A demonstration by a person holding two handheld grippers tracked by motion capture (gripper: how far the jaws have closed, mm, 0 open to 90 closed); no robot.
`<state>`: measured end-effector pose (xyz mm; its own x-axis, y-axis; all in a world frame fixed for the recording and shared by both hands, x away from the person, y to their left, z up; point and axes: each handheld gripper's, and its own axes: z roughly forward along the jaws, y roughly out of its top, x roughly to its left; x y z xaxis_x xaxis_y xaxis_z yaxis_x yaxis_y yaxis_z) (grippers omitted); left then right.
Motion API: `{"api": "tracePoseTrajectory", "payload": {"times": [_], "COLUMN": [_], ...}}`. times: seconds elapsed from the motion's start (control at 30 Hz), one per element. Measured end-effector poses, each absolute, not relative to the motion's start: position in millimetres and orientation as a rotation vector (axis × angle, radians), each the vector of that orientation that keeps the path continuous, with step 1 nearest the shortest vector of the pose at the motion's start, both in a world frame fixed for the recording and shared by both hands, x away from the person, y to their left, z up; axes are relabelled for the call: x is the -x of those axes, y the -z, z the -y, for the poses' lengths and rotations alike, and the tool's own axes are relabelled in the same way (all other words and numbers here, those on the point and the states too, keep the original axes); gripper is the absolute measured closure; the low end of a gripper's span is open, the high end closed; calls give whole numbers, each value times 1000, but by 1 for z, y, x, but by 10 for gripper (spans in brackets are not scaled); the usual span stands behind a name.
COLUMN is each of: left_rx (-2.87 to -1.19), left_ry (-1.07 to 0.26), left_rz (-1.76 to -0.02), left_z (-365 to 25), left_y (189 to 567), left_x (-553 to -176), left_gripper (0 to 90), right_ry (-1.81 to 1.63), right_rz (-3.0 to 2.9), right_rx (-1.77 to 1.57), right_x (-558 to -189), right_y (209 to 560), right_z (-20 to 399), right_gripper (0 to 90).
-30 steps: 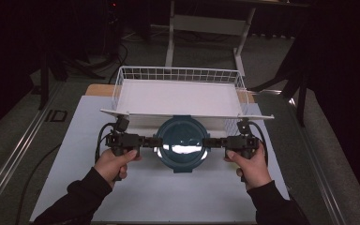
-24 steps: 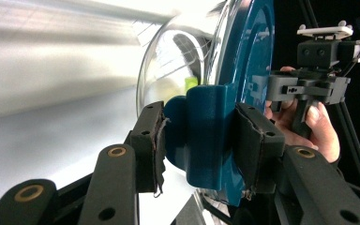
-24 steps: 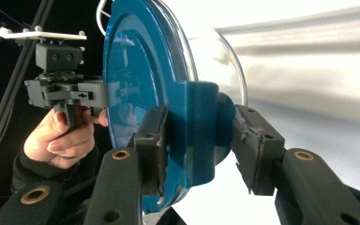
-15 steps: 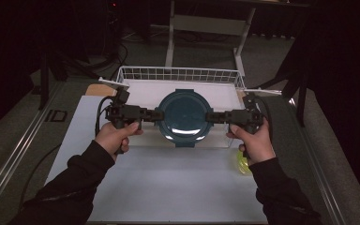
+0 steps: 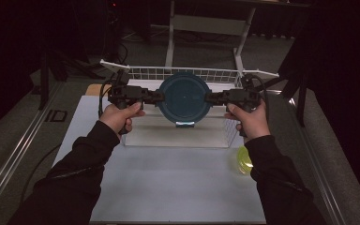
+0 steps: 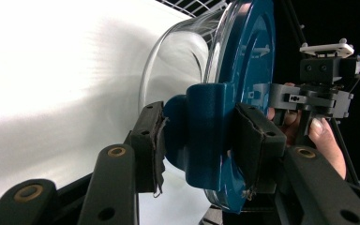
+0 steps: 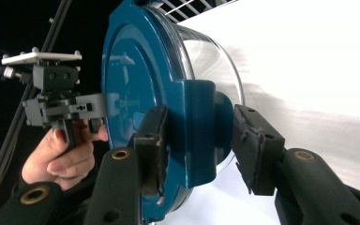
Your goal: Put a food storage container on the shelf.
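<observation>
A round glass container with a dark blue lid (image 5: pixel 183 96) hangs in the air over the near side of a white wire basket (image 5: pixel 206 74). My left gripper (image 5: pixel 157 97) is shut on the clasp at the lid's left edge. My right gripper (image 5: pixel 211 98) is shut on the clasp at its right edge. In the left gripper view the pads of the left gripper (image 6: pixel 199 140) press both sides of the blue clasp (image 6: pixel 206 117), with the clear bowl (image 6: pixel 178 56) beyond. The right gripper (image 7: pixel 199 140) clamps the opposite clasp (image 7: pixel 197 117) of the lid (image 7: pixel 131 84) the same way.
The basket stands at the far end of a white mat (image 5: pixel 168 183) on the table. A small yellow-green thing (image 5: pixel 244 159) lies on the mat near the right forearm. Dark floor and a metal stand (image 5: pixel 206 23) lie beyond the table.
Both grippers have carried the container up and away from the person, from the mat to above the basket. The yellow-green thing has come into sight by the right forearm.
</observation>
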<state>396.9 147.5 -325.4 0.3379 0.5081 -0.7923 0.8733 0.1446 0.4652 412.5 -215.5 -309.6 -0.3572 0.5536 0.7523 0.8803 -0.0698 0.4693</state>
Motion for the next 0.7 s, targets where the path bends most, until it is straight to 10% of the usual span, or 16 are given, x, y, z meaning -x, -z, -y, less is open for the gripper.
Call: {"api": "tracePoseTrajectory", "payload": {"times": [0.27, 0.37, 0.7], "left_rx": [-1471, -1471, -1475], "left_ry": [424, 414, 386], "left_rz": [-1327, -1337, -1316], "left_z": [-146, -143, -145], "left_y": [327, 328, 340], "left_x": [-412, -417, -419], "left_gripper": [561, 520, 453], "right_ry": [1381, 1404, 1394], "right_rz": [1894, 1951, 1926], "right_rx": [1608, 1709, 1693], "right_x": [-430, -432, -435], "right_y": [306, 296, 302], "right_z": [214, 215, 212], "right_gripper": [561, 869, 653]}}
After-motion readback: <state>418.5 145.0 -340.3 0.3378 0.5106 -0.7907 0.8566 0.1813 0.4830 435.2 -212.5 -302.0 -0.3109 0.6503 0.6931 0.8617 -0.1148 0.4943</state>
